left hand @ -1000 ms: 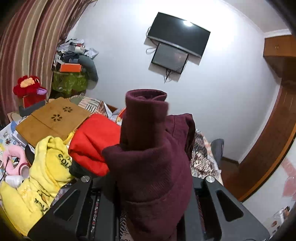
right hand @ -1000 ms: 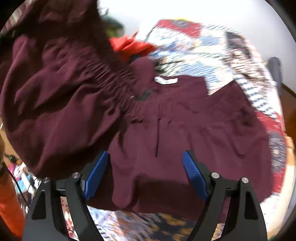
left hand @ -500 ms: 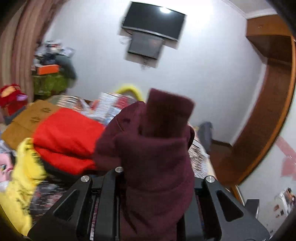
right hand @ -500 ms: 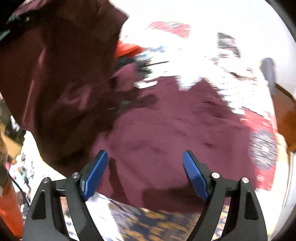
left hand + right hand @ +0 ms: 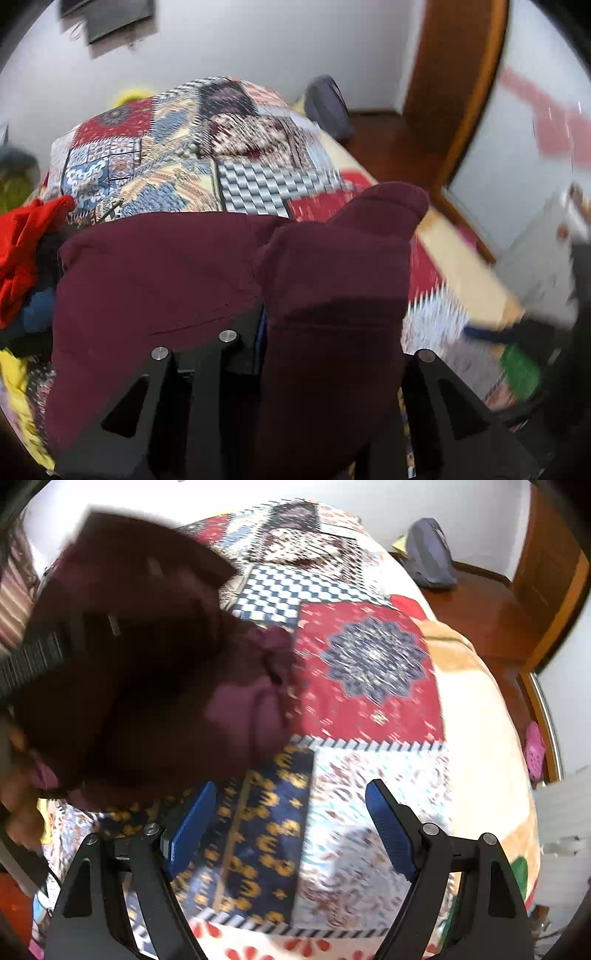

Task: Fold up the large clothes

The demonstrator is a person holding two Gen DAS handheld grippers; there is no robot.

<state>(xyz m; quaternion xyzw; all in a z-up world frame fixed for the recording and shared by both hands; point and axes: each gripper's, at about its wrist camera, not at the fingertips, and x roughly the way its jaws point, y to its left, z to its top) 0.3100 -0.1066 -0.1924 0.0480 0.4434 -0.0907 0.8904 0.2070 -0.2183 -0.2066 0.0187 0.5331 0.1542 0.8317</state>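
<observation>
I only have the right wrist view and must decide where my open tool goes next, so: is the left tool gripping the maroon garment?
Observer: Yes. The left tool is shut on the maroon garment; a bunch of fabric stands up between its fingers.
Operator: Is anything beside the garment that I might catch?
Observer: A red garment lies at its left edge on the bed.
Operator: Anything else there?
Observer: A yellow garment shows at the lower left, next to the maroon cloth.
</observation>
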